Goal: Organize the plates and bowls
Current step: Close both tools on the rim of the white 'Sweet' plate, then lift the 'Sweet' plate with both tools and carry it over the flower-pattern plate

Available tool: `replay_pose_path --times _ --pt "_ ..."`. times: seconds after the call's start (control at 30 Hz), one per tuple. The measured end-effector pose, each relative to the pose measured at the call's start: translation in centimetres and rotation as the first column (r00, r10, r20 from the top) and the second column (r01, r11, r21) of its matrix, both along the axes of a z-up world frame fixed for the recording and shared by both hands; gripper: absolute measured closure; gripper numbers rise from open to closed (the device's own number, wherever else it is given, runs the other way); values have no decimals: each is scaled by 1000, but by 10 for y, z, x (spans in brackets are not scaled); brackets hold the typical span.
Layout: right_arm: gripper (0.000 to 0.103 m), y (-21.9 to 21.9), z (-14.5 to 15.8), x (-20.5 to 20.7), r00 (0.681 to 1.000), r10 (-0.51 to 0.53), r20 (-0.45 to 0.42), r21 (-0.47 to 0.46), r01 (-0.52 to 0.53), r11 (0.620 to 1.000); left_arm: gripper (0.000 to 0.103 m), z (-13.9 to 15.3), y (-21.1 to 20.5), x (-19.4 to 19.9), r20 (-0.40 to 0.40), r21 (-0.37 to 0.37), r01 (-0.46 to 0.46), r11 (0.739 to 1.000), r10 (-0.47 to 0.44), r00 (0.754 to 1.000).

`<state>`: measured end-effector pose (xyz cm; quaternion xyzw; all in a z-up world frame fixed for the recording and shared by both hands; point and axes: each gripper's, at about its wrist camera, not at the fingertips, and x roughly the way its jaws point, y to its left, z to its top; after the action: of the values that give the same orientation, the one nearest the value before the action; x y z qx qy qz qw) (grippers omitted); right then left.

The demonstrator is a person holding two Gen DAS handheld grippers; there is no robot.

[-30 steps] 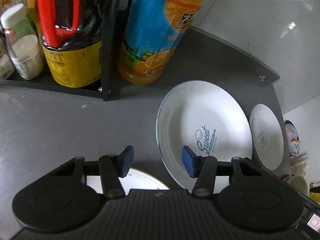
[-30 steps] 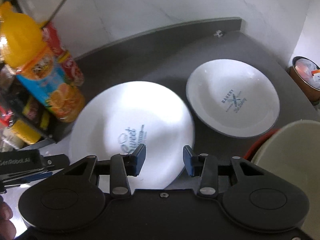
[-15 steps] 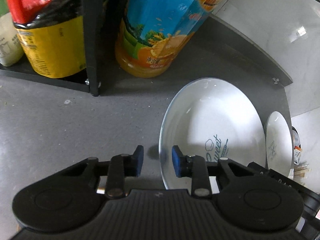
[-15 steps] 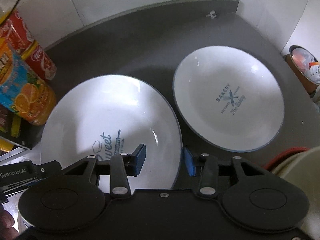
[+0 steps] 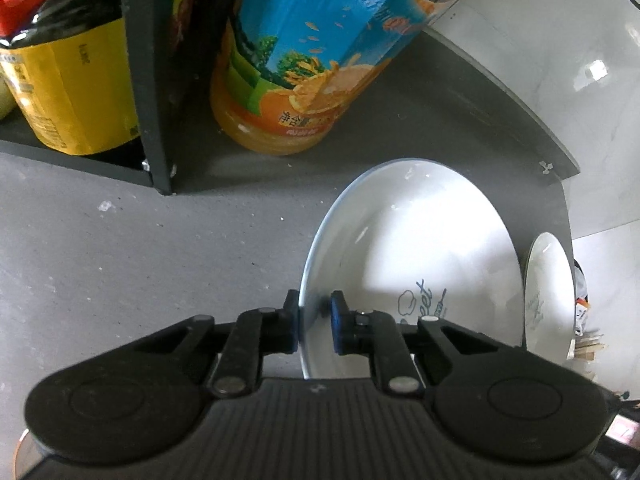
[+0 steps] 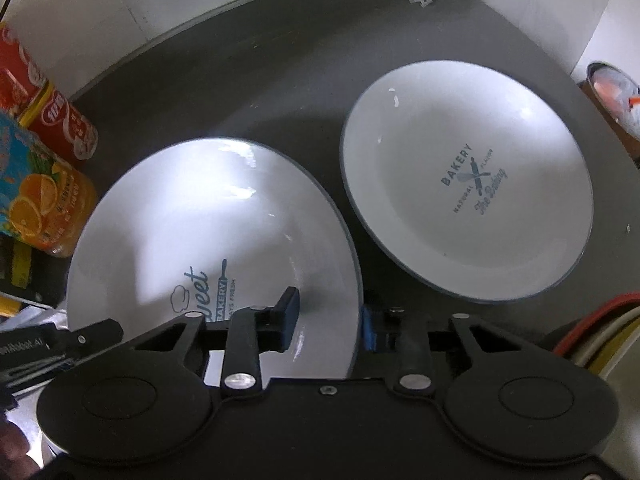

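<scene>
The Sweet plate [image 6: 208,224] lies on the grey counter [image 5: 120,260], just beside the Bakery plate [image 6: 468,184] on its right, and both claws are at its near rim. The left gripper [image 5: 314,322] is clenched on the plate's left edge, 1 blue pad under the rim and 1 on the inner face. The right gripper [image 6: 328,320] straddles the right edge with its jaws apart, 1 finger over the white face and 1 outside the rim; whether either pad touches yet is hard to say through the fisheye. The step in hand looks like the pickup of this plate, likely to stack it with the Bakery plate. Next the right claw should close on the rim, then both should lift level, since a tilted plate could slip from 2 narrow pinches. An orange juice bottle [image 5: 304,80] and a black shelf [image 5: 148,72] stand close behind, so a lift should clear them.
</scene>
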<state>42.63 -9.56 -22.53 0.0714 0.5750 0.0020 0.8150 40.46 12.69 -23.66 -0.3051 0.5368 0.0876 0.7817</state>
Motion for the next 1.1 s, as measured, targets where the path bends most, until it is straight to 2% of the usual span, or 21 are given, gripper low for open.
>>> replay_pose_path --times 0.17,0.33,0.5,0.6,1.1 --pt "81 3 11 -7 999 19 40 24 -20 999 89 5 0 -3 5 2 -14 1000 14 1000" --pt "88 0 27 -18 994 56 90 71 -63 995 90 16 7 -10 41 2 -35 999 35 999" --pt "92 2 41 -26 982 107 152 73 -119 990 93 28 14 -20 82 -16 -58 998 59 995" --pt "91 0 48 -31 981 103 162 101 -121 988 93 33 17 -28 86 -19 -65 998 66 994" --pt "91 15 79 -75 953 162 257 115 -197 974 93 62 32 -82 140 -1 -87 996 86 986"
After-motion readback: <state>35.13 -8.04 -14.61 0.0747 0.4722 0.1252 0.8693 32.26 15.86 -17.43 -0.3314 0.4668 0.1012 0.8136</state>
